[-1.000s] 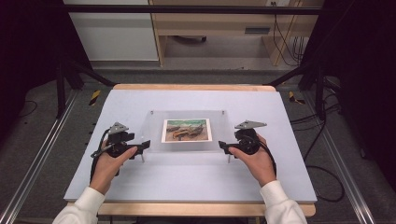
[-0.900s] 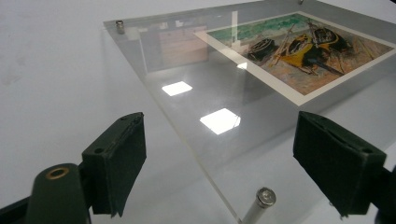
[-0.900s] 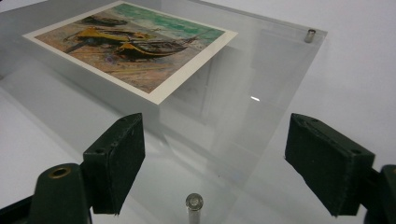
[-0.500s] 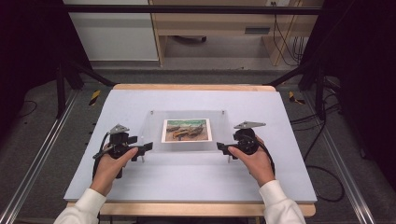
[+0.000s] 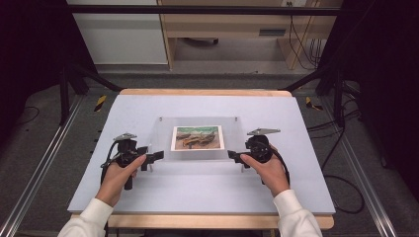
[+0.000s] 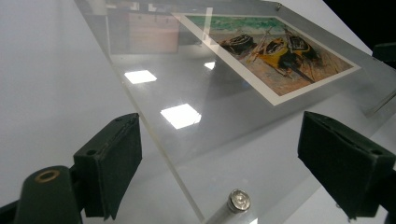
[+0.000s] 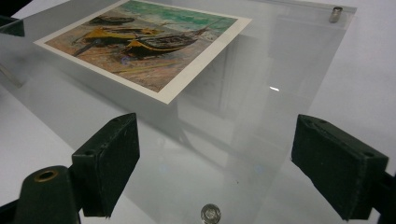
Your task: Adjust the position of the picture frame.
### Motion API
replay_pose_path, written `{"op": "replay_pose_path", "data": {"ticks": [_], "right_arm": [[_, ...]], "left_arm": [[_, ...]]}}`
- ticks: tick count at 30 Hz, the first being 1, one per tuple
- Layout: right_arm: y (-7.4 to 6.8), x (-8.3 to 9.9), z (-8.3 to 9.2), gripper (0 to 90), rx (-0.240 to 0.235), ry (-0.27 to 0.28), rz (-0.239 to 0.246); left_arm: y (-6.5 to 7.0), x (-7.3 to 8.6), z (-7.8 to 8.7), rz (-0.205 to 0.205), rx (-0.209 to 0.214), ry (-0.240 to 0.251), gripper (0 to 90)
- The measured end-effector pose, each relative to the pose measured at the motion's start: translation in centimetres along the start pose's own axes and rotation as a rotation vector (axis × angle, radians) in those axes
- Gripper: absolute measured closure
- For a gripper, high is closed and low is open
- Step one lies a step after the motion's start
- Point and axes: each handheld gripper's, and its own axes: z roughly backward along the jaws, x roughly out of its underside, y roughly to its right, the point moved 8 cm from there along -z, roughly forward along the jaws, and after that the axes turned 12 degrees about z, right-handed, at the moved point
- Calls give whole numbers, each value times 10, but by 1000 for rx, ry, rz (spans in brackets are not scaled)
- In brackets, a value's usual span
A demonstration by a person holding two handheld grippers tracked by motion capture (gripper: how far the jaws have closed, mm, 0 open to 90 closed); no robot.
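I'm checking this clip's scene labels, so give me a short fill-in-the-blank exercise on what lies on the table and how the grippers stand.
1. The clear acrylic frame holds a picture of ____ on a beach.
2. The jaws of the left gripper and the right gripper stand ____, with nothing pressed between their pads.
3. A metal ____ sits at the frame's near corner in the left gripper view.

Missing words: boats; open; standoff screw
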Motion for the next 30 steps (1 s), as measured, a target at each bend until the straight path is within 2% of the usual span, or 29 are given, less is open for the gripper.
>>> {"op": "replay_pose_path", "data": {"ticks": [2,11,14,21,30], "right_arm": [[0,0,0,153,-3,1,-8],[1,3,0,143,-45,-21,-56],[1,3,0,142,-56,-23,-69],[2,6,-1,134,-77,-10,-115],[1,7,0,118,-95,-17,-125]], "left_arm": [[1,1,-2,13,15,-9,131],[2,0,-5,20,11,-5,120],[2,1,-5,29,24,-15,121],[2,1,-6,31,25,-17,120],[2,0,-8,37,30,-14,120]]}}
